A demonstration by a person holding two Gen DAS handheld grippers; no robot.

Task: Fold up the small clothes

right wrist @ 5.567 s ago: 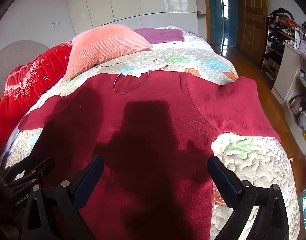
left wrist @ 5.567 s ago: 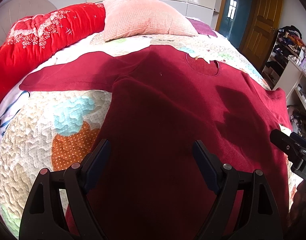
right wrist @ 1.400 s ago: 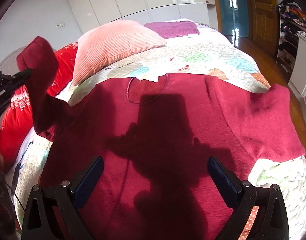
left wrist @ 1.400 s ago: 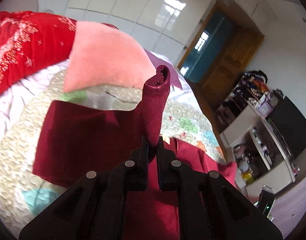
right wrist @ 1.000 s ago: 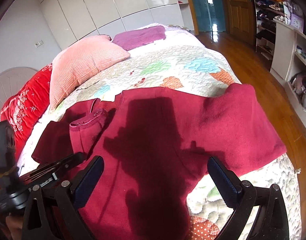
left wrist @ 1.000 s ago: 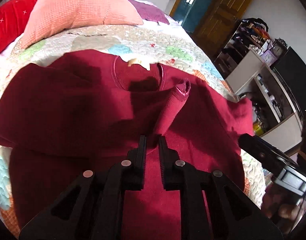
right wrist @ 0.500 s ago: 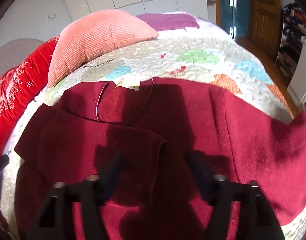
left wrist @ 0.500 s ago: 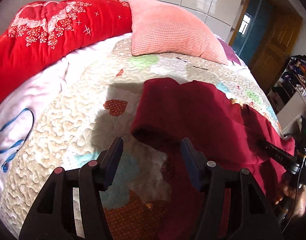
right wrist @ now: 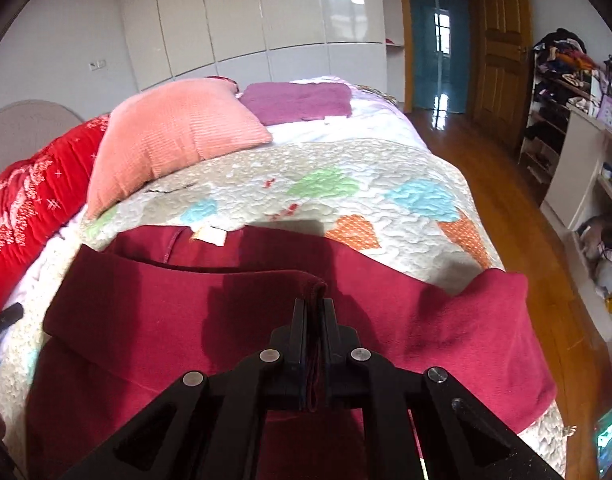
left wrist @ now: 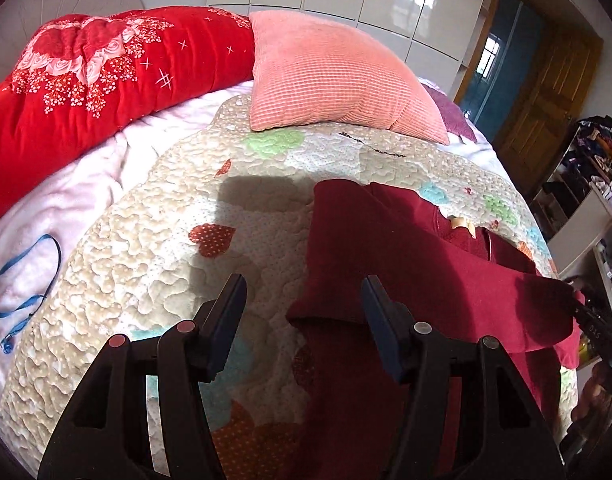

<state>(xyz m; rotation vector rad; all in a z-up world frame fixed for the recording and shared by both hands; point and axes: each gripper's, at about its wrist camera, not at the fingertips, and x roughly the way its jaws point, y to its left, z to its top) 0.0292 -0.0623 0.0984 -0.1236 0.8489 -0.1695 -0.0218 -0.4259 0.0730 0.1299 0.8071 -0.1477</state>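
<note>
Sweater [right wrist: 446,320] on quilt [right wrist: 346,184] | right claw [right wrist: 314,312] pinching sleeve cuff

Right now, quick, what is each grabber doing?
Left gripper: open, holding nothing, over the quilt beside the folded sleeve.
Right gripper: just closed, pinching the dark red sweater.

A home bedroom is indicated: quilted bed [right wrist: 386,184], pink pillow [left wrist: 338,80], glossy wardrobe doors [right wrist: 265,12], cluttered shelves [right wrist: 562,80].
</note>
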